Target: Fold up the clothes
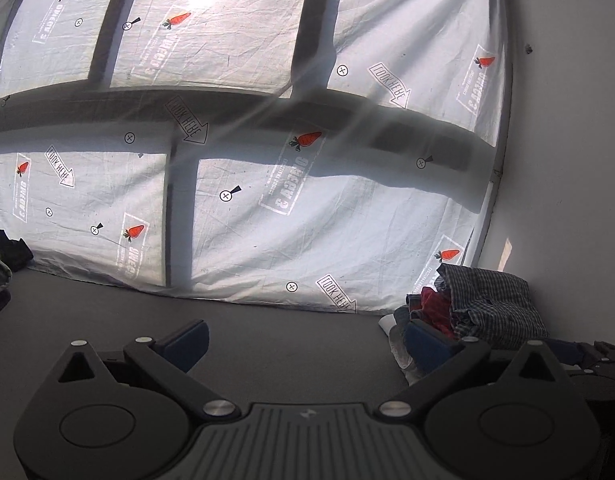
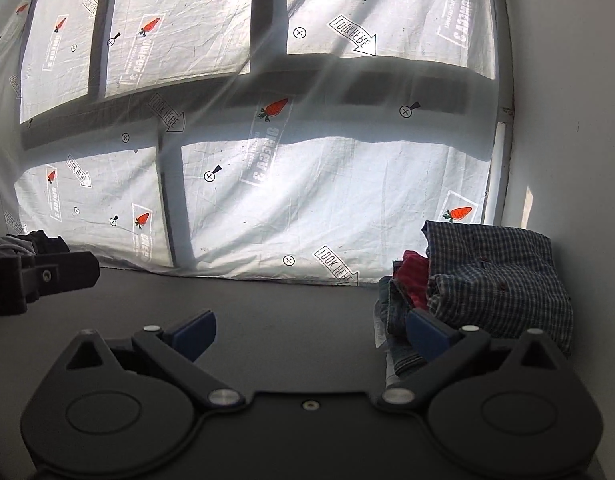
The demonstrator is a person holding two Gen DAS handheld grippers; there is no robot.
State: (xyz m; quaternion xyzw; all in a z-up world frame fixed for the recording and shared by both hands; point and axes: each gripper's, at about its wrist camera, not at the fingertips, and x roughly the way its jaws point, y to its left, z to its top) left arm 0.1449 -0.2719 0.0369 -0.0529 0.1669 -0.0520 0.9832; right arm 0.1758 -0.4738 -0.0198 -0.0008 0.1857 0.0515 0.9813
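- On the dark table, left wrist view: the left gripper is spread wide and holds nothing.
- A pile of clothes sits at the far right by the wall, plaid shirt on top; its long axis cannot be told.
- Darker clothes lie at the left edge.
- Right wrist view: the right gripper is also wide open and empty; its right finger is just in front of the pile.
- The folded plaid shirt lies flat across the top.
- No containers show.

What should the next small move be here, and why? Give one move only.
Probably reach the right gripper toward the checked shirt atop the pile at the right. Both it and the left gripper are open and hold nothing, the dark tabletop ahead lies bare, and that shirt sits uppermost and nearest the right gripper's fingers.
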